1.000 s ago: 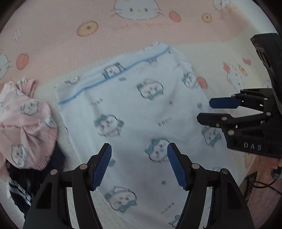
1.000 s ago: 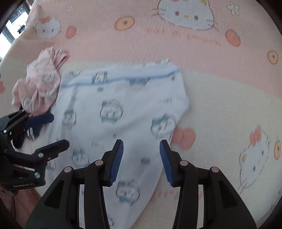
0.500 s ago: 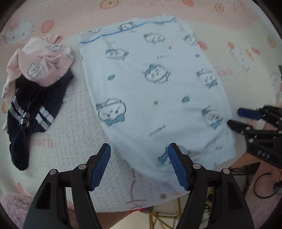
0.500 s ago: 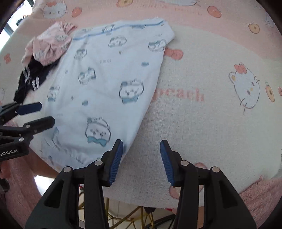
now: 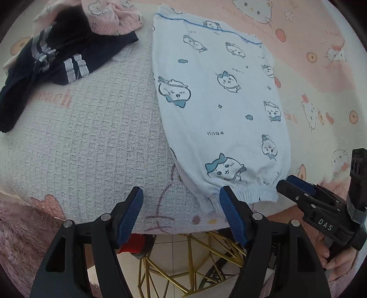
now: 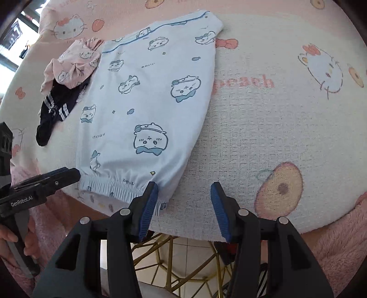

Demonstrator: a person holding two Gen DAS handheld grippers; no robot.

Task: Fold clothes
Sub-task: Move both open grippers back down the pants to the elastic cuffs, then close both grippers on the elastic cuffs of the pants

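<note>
A light blue garment [image 5: 220, 96] printed with cartoon animals lies flat on the pink and white blanket [image 5: 96, 128], its elastic hem [image 5: 254, 194] at the table's near edge. My left gripper [image 5: 181, 206] stands open over the hem's left corner, which reaches just inside its right finger. The right gripper [image 6: 183, 201] is at the hem's other corner [image 6: 164, 201], beside its left finger; its jaws are opening and the pads press on nothing. Each gripper shows in the other's view, the left gripper [image 6: 57, 178] and the right gripper [image 5: 298, 190], both at the hem's ends.
A crumpled pink garment [image 5: 110, 16] and a dark navy garment with grey stripes [image 5: 57, 57] lie to the left of the blue one. Below the table's near edge are gold wire legs [image 5: 183, 263] and a tiled floor. A hand [image 5: 337, 259] holds the right gripper's handle.
Both grippers have drawn back from over the garment's middle to its hem at the near table edge. The left view has rolled. The right jaws stand a little wider.
</note>
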